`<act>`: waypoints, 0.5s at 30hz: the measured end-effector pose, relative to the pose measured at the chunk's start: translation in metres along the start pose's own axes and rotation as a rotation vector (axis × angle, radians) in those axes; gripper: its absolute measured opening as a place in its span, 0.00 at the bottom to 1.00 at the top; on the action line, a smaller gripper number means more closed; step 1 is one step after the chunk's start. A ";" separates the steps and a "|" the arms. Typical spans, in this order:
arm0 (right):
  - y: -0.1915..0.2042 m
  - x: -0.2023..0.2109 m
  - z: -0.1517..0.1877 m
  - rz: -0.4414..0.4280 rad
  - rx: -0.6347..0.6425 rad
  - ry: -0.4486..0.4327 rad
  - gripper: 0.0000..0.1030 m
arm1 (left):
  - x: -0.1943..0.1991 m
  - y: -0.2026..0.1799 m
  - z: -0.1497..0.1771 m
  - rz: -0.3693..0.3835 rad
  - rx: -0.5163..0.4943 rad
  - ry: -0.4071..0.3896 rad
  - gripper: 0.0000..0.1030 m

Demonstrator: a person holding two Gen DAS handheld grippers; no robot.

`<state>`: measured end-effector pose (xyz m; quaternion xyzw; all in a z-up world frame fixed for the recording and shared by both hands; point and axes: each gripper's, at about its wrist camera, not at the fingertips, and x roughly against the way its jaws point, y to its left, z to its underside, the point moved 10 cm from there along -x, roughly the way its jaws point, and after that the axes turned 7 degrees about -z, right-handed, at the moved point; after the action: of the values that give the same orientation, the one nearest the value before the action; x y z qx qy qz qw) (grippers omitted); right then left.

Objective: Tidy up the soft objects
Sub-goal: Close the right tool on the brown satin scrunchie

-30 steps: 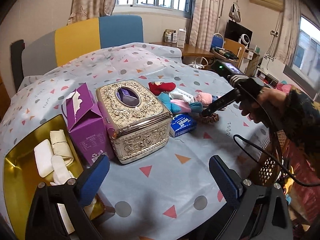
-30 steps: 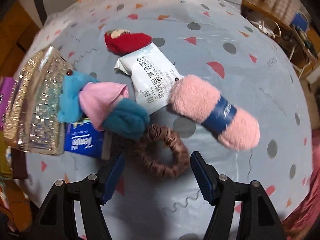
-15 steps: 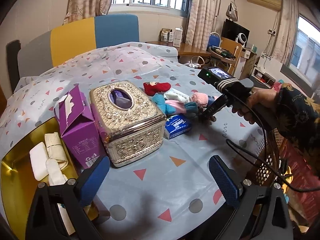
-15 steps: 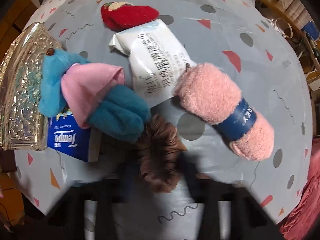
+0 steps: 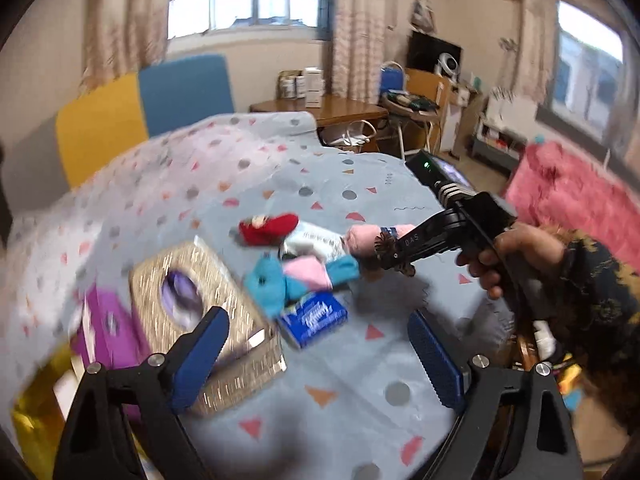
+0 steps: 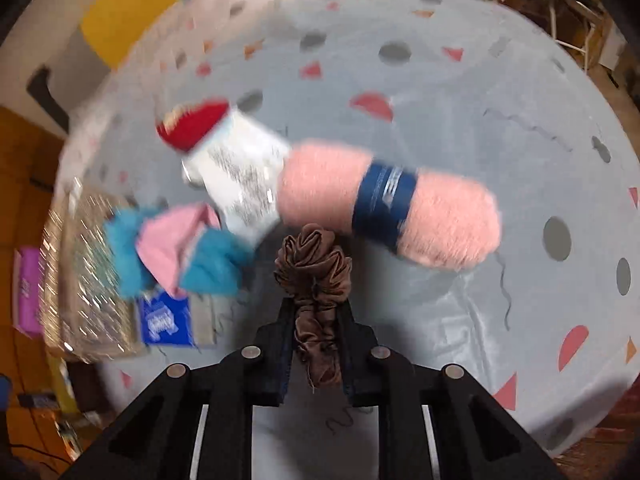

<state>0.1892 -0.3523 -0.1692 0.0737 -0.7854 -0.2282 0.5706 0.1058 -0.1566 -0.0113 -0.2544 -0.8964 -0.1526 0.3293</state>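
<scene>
- Spread over the bed was a grey sheet (image 6: 460,92) printed with dots and triangles, and the soft objects lay grouped on it.
- At the centre of the right wrist view, a brown hair scrunchie (image 6: 316,272) was squeezed between the jaws of the right gripper (image 6: 316,340); the jaws were closing, nearly together, with the fabric bunched up between the pads.
- Just beyond the scrunchie a fluffy pink roll with a dark blue band (image 6: 388,200) was seen lying on the sheet.
- Beside that roll's left end a white wipes packet (image 6: 240,176) was lying, with a red plush piece (image 6: 192,124) at its far side.
- Left of the scrunchie a bundle of blue and pink socks (image 6: 180,248) was resting partly on a blue tissue pack (image 6: 164,320).
- Farther left a silver embossed tissue box (image 5: 208,320) was standing, and next to it a purple carton (image 5: 108,328); both were blurred.
- From the left wrist view the right gripper (image 5: 390,250) was seen held by a hand (image 5: 504,256) in a dark patterned sleeve, above the pile.
- Low in that view the left gripper (image 5: 316,356) was held wide apart with nothing between its blue pads, though its jaws were closing slightly.
</scene>
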 end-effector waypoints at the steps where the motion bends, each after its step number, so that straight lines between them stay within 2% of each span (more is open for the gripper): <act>1: 0.000 0.004 -0.001 -0.019 -0.010 -0.017 0.18 | -0.010 -0.003 -0.006 -0.018 -0.037 0.014 0.89; 5: -0.003 0.020 -0.007 -0.077 -0.046 -0.090 0.18 | -0.050 -0.015 -0.012 -0.044 -0.114 0.095 0.88; 8: -0.003 0.025 -0.010 -0.108 -0.059 -0.101 0.18 | -0.082 -0.024 -0.012 -0.066 -0.173 0.156 0.79; 12: -0.004 0.028 -0.011 -0.132 -0.069 -0.113 0.18 | -0.125 -0.033 -0.007 -0.092 -0.224 0.236 0.78; 15: -0.009 0.033 -0.018 -0.153 -0.095 -0.144 0.18 | -0.151 -0.038 -0.003 -0.110 -0.265 0.261 0.78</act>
<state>0.1937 -0.3782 -0.1400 0.0897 -0.8049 -0.3128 0.4963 0.1850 -0.2428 -0.1136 -0.2244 -0.8307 -0.3187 0.3976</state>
